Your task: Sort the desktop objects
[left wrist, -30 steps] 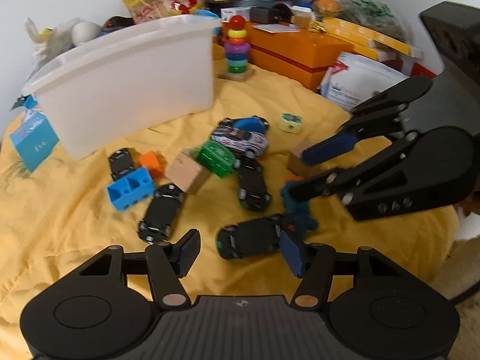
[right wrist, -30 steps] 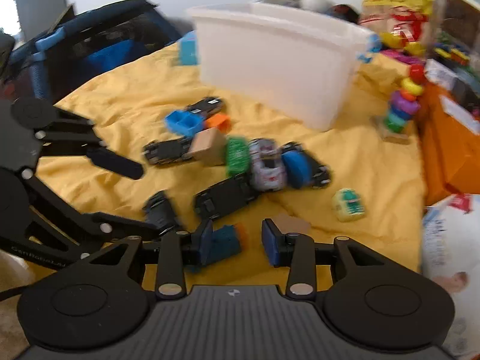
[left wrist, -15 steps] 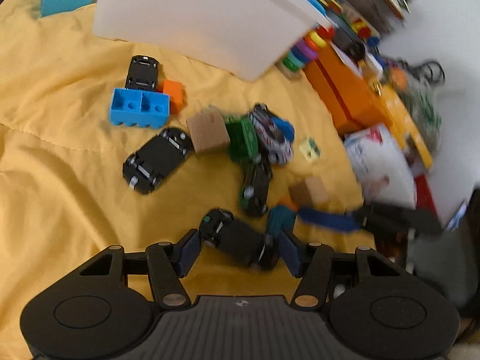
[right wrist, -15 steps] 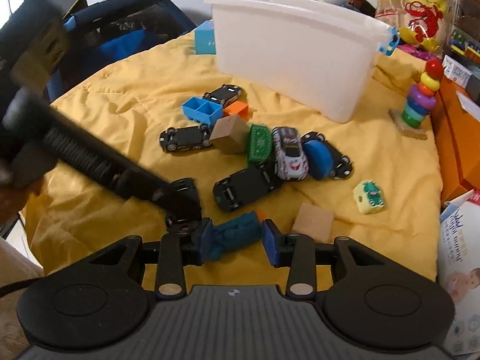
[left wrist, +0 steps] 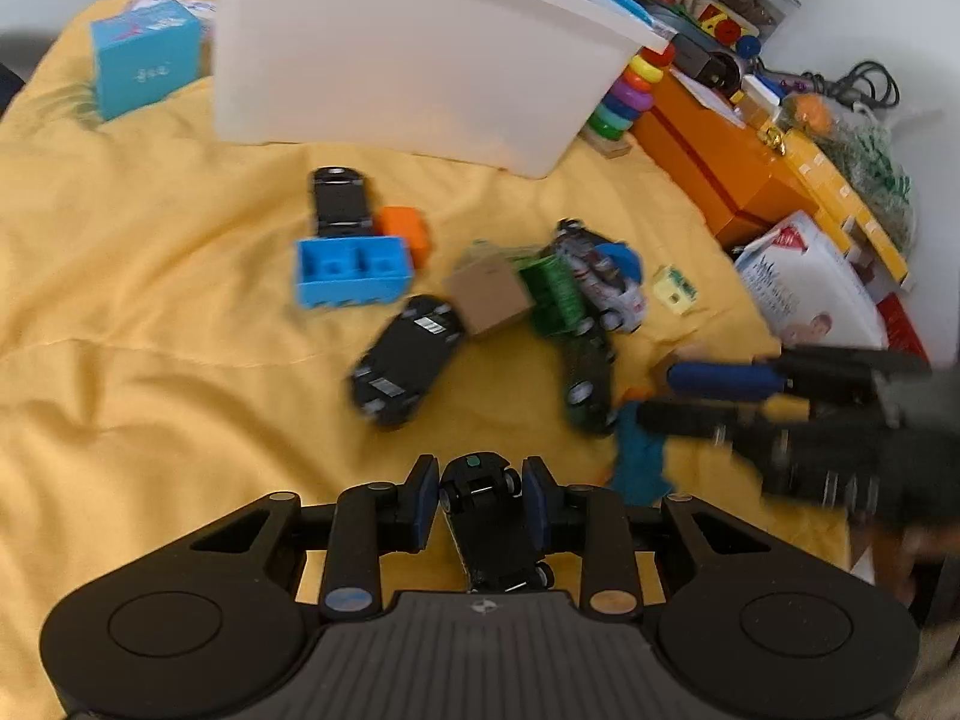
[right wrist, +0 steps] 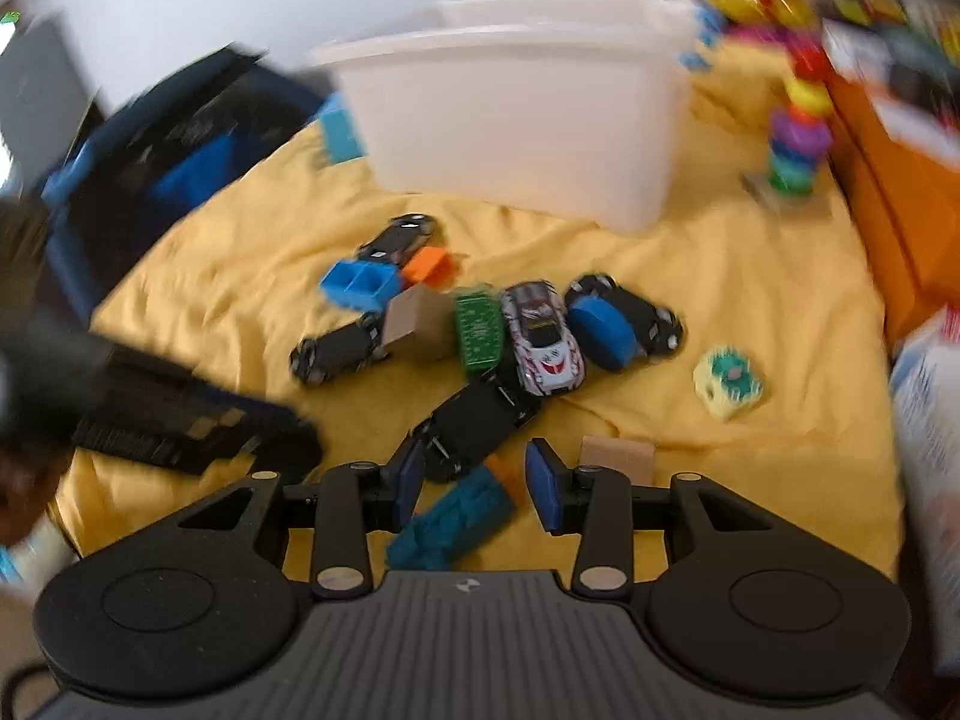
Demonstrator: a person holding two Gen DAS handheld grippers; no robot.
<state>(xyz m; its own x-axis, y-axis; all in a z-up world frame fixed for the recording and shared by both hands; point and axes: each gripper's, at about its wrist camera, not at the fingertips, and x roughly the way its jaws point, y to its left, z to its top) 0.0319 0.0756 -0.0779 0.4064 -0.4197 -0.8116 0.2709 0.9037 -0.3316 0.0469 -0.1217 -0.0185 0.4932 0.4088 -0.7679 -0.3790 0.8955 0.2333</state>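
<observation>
Left wrist view: left tongs (left wrist: 480, 501) clamped on a black toy car (left wrist: 489, 525) over the yellow blanket (left wrist: 150, 300); white bin (left wrist: 408, 60) beyond, contents hidden.

Right wrist view: right tongs (right wrist: 478, 483) parted, straddling a teal block (right wrist: 450, 525); bin (right wrist: 522, 114) interior unseen.

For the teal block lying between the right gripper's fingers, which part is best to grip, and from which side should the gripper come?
Grip the teal block across its two long flat sides, near the middle. It lies diagonally on the yellow cloth, so the right gripper, now open, should probably turn to square its pads with those sides and come down from above, clear of the black car just beyond.
</observation>
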